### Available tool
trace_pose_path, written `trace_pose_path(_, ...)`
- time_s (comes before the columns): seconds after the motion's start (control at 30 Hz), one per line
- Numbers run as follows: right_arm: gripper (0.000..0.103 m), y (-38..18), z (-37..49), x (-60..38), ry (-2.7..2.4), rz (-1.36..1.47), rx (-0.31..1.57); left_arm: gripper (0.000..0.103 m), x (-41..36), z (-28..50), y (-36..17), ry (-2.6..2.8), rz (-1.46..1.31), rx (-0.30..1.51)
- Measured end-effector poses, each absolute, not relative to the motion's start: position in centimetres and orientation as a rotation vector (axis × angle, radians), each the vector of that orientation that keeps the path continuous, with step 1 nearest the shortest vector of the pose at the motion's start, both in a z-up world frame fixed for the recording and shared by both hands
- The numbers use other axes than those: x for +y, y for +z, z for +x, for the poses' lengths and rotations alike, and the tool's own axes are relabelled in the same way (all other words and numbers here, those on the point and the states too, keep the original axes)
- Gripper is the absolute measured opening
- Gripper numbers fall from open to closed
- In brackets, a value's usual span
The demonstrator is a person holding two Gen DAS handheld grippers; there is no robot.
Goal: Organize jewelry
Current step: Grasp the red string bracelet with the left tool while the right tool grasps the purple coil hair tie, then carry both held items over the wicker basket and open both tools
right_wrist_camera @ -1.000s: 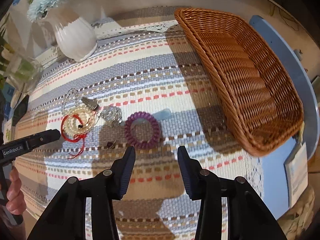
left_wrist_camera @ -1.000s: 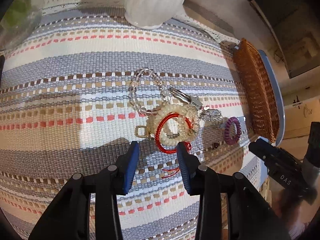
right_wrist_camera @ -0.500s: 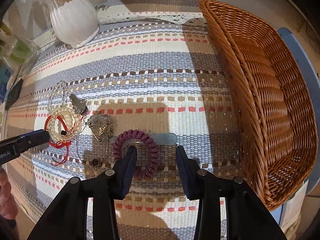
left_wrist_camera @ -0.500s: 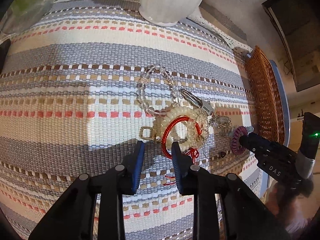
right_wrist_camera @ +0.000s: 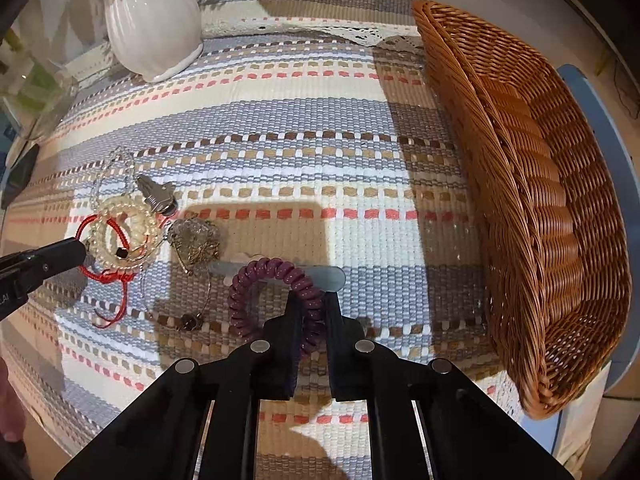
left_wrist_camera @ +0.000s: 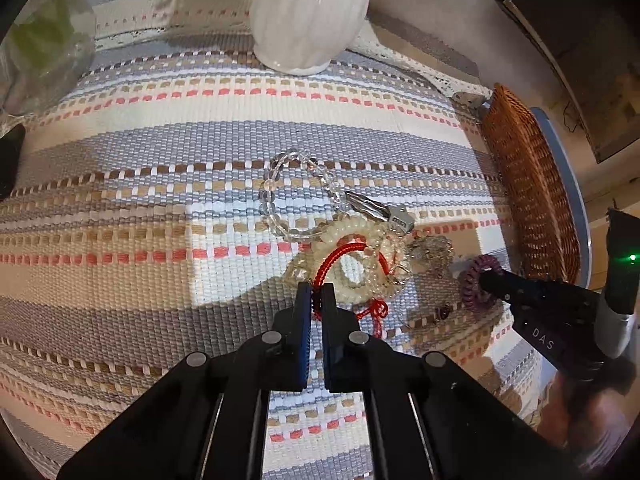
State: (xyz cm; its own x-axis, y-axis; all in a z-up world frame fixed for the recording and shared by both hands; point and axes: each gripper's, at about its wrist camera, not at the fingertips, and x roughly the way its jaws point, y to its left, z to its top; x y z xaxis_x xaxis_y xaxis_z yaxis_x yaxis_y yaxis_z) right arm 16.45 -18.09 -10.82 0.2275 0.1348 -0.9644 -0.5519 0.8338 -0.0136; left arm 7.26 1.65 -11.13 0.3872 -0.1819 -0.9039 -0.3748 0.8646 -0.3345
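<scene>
A pile of jewelry lies on the striped cloth: a red cord bracelet (left_wrist_camera: 344, 254), a cream coil bracelet (left_wrist_camera: 360, 276), a clear bead bracelet (left_wrist_camera: 276, 196), a metal clip (left_wrist_camera: 376, 210) and a brooch (right_wrist_camera: 196, 240). My left gripper (left_wrist_camera: 316, 294) is shut on the red cord bracelet at its near edge. My right gripper (right_wrist_camera: 310, 312) is shut on the purple coil hair tie (right_wrist_camera: 276, 276), which lies on the cloth right of the pile. The right gripper also shows in the left wrist view (left_wrist_camera: 486, 278), and the left one in the right wrist view (right_wrist_camera: 82, 250).
A brown wicker basket (right_wrist_camera: 540, 200) stands at the cloth's right edge. A white ribbed vase (left_wrist_camera: 308, 16) stands at the back. A clear glass with greenery (left_wrist_camera: 40, 40) is at the back left. A pale blue flat piece (right_wrist_camera: 332, 276) lies under the hair tie.
Both grippers moved forward and down and closed: the left onto the red cord bracelet, the right onto the purple hair tie. Both were open before.
</scene>
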Motion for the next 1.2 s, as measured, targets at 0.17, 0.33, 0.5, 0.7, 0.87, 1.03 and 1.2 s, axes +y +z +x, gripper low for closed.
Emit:
trace_pose_path(0.17, 0.010, -9.1, 15.0, -18.7, 0.539, -0.321, 1.256, 0.002, 1.6, 5.8, -8.4, 0.093, -0.526, 1.129)
trace_pose_path(0.33, 0.010, -6.3, 13.5, -19.3, 0.581, -0.254, 1.241, 0.002, 0.9, 4.6, -4.5, 0.031, -0.494, 1.047)
trace_pose_path(0.5, 0.010, -3.0, 12.5, -19.9, 0.603, -0.206, 1.194, 0.002, -0.5, 4.2, 0.1, -0.050, -0.424, 0.970)
trace_pose_path(0.7, 0.010, 0.6, 13.7, -22.3, 0.553, -0.190, 1.112, 0.002, -3.2, 7.5, 3.0, -0.128, -0.365, 0.920)
trace_pose_path(0.87, 0.010, 2.9, 17.5, -26.9, 0.443, -0.173, 1.050, 0.002, -7.3, 12.9, 4.1, -0.209, -0.319, 0.903)
trace_pose_path(1.03, 0.010, 2.4, 23.0, -32.3, 0.321, -0.149, 1.060, 0.002, -11.8, 19.8, 3.7, -0.286, -0.323, 0.906)
trace_pose_path(1.2, 0.010, 0.0, 27.4, -35.2, 0.275, -0.158, 1.115, 0.002, -15.9, 26.8, 0.4, -0.326, -0.353, 0.992)
